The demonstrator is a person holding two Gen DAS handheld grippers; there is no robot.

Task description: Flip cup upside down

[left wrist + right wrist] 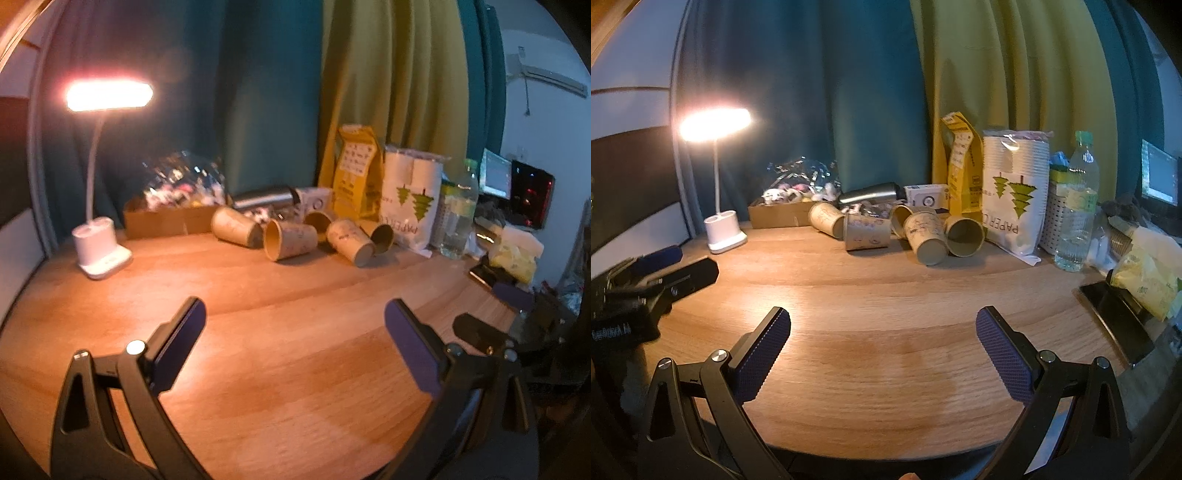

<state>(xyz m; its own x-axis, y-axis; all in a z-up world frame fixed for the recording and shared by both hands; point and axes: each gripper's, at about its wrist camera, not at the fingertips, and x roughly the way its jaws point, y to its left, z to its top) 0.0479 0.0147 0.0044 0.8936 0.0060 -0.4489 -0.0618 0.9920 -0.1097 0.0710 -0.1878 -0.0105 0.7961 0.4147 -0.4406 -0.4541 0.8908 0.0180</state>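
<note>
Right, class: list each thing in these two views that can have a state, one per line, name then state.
left gripper: open, holding nothing
right gripper: open, holding nothing
paper cups: lying on their sides in a cluster, none flipped yet
desk lamp: switched on
water bottle: upright, cap on
steel flask: lying on its side
monitor: lit

I read "PAPER C…" running sideways on white bag [1012,206] with green tree prints, rest cut off. Print on yellow pouch [964,166], small white box [925,197], cups: too blurred to read.
</note>
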